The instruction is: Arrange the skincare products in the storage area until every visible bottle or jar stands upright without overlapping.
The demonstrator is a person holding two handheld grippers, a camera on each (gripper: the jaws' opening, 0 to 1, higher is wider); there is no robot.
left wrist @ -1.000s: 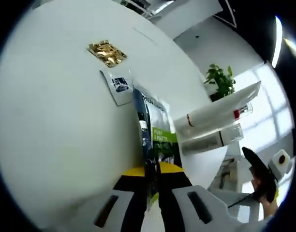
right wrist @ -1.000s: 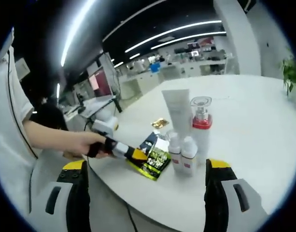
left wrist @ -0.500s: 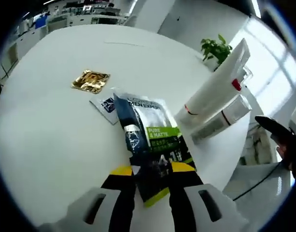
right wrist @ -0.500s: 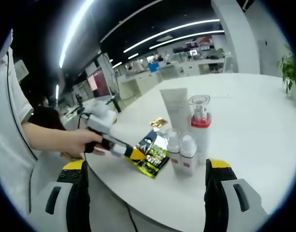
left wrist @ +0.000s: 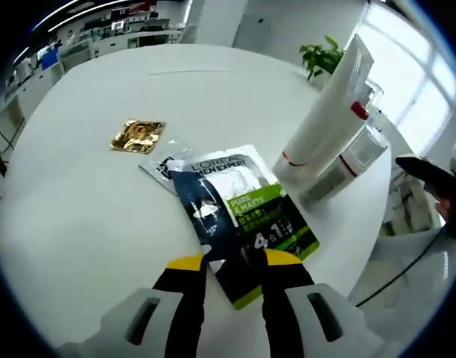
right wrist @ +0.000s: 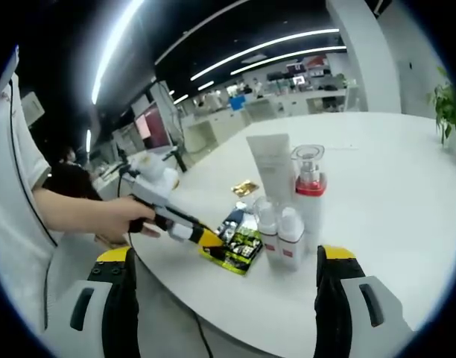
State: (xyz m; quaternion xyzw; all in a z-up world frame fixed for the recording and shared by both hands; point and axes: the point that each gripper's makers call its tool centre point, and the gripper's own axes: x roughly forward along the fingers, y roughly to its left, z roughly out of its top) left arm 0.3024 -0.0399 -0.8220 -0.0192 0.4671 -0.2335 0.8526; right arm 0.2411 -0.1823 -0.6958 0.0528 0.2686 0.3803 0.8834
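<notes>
A dark blue, white and green sachet lies flat on the white round table, partly over a small white sachet. My left gripper is open, its yellow-tipped jaws either side of the sachet's near corner. From the right gripper view, the left gripper touches the sachet at the table's edge. A white tube, a red-banded bottle and two small white bottles stand upright together. My right gripper is open with nothing between its jaws, back from the table.
A gold foil sachet lies farther in on the table. The tube and red-banded bottle stand just right of the sachet. A person's hand holds the left gripper. A potted plant stands beyond the table.
The left gripper's jaws have spread apart and the sachet, held edge-on a second ago, now lies flat on the table. The right gripper has barely moved.
</notes>
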